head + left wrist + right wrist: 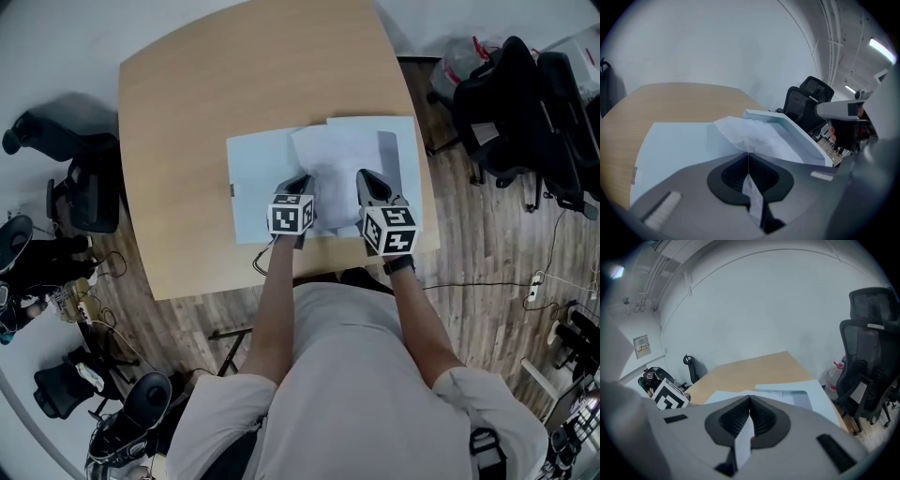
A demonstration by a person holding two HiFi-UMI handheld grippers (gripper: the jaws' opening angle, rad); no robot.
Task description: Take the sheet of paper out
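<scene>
A pale blue folder (258,183) lies open on the wooden table (187,103), with a white sheet of paper (339,164) in it. My left gripper (302,180) is shut on the sheet's near edge. In the left gripper view the creased sheet (754,136) runs from the folder (675,145) in between the closed jaws (748,157). My right gripper (366,176) is shut on the folder's cover (806,140) and holds it lifted off the sheet. A pale strip of that cover sits between the jaws (750,401) in the right gripper view.
The table's near edge (244,281) lies just below the grippers. Black office chairs stand to the right (525,112) and to the left (75,178) of the table. Cables and gear (56,300) lie on the floor at the left.
</scene>
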